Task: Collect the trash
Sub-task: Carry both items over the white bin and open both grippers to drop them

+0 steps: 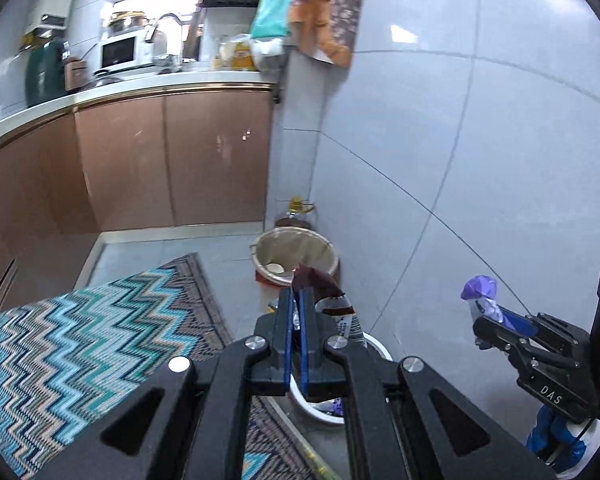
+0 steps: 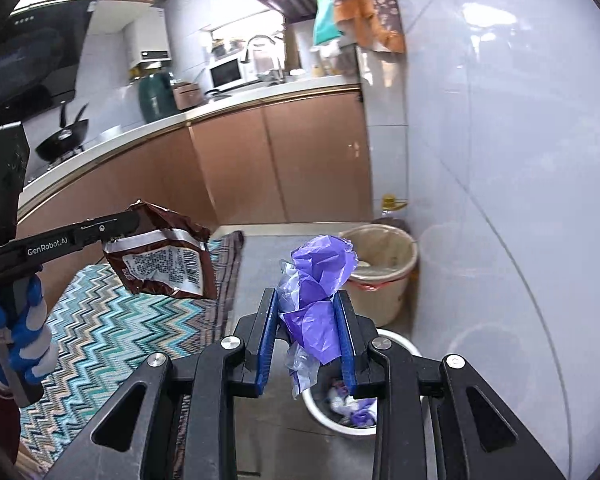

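The left hand-held gripper [image 1: 296, 300] is clamped on a brown snack wrapper [image 2: 164, 256]; the right hand-held gripper [image 2: 306, 320] pinches crumpled purple plastic [image 2: 320, 280]. Both are collected but not yet dropped: the white bin [image 2: 396, 340] lies just below, the lined beige bin [image 2: 384, 276] ahead.

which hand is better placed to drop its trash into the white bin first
Right, probably. The right gripper holds the purple plastic bag almost directly over the white bin.
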